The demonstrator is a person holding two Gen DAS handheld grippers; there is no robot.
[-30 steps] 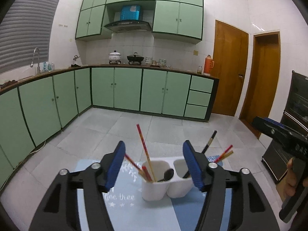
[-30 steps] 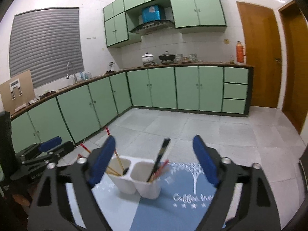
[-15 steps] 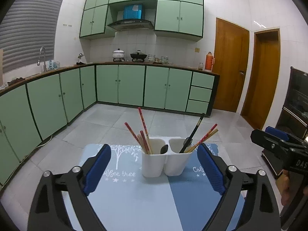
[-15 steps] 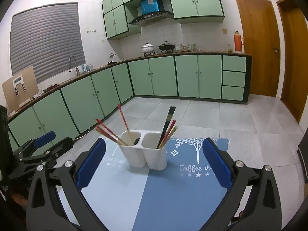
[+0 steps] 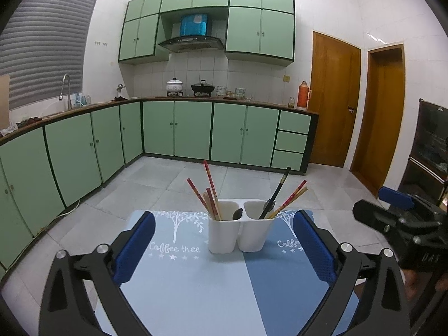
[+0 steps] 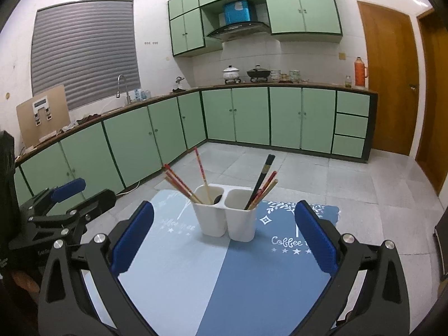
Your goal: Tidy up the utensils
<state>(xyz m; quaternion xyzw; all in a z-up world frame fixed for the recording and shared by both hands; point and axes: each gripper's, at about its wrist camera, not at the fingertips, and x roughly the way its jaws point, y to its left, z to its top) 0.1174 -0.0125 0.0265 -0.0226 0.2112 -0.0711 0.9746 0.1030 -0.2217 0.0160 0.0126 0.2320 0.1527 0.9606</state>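
A white two-compartment utensil holder (image 5: 240,231) stood on a blue "Coffee tree" placemat (image 5: 196,280), near its far edge, well clear of both grippers. The left gripper (image 5: 224,247) hung back from it with its blue-padded jaws spread wide and nothing between them; the right gripper (image 6: 224,235) was likewise released and empty, its own view centred on the holder (image 6: 225,214).

The left compartment held several red chopsticks (image 5: 208,189) with one paler stick among them, leaning left and back, plus a dark spoon (image 5: 237,214) whose bowl just cleared the rim. The right compartment held a black utensil (image 5: 275,193) with a long handle, and red and tan chopsticks (image 5: 291,198) leaning right.

The chopsticks looked light, stiff and thin, probably slick, so they would likely roll or pivot in a loose pinch; the upper shaft, above the rim, seemed the sensible place to grip, one stick at a time. The holder appeared to be light plastic and could tip if a stick were dragged sideways.
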